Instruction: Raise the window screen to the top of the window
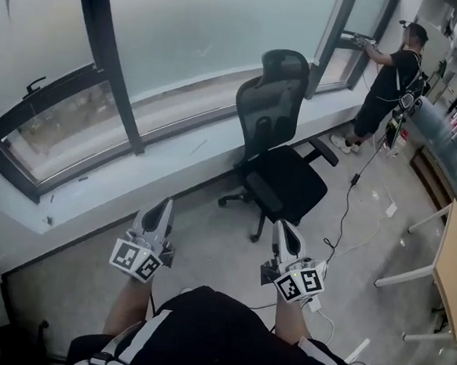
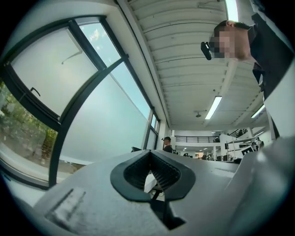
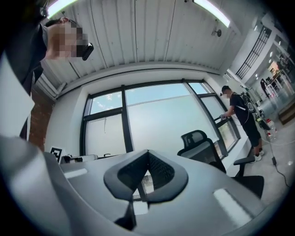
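The window runs along the far wall, and a pale frosted screen covers most of its glass. Along the bottom of the left pane a clear strip shows the outdoors, with a small handle above it. My left gripper and right gripper hover side by side over the floor, well short of the sill and pointing toward the window. Both are shut with nothing between the jaws. In the left gripper view the left gripper faces the left pane. In the right gripper view the right gripper faces the middle panes.
A black office chair stands between me and the window, right of centre. A white ledge runs under the glass. Another person works at the far right pane. A cable crosses the floor, and a wooden desk stands at the right edge.
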A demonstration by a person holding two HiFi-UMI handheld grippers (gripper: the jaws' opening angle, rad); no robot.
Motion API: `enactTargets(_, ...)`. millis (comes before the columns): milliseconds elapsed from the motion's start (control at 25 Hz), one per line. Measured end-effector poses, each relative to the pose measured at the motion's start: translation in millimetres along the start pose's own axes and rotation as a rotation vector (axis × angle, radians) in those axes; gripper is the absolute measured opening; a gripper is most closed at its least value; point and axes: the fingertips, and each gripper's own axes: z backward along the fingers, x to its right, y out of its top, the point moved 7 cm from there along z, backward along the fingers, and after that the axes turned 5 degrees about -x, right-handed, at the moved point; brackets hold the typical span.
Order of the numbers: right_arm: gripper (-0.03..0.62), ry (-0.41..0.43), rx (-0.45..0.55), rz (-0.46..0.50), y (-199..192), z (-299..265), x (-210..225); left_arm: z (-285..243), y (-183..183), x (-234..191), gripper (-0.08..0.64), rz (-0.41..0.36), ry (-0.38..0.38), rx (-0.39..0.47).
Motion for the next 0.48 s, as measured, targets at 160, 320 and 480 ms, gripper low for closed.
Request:
enactTargets(160, 0.005, 0.097, -0.023, -0.014, -17, -43, -34, 36, 15, -38, 0.003, -0.030, 0.103, 0.014)
enactTargets(320, 0.005, 0.185, -0.049, -0.036, -36, -80, -68, 73, 23, -64, 0.003, -0.051, 0.174, 0.012)
enactTargets(480, 0.005, 0.280, -0.073, -0.058, -51, -117, -103, 114, 29, -90, 0.003, -0.058, 0.280, 0.016)
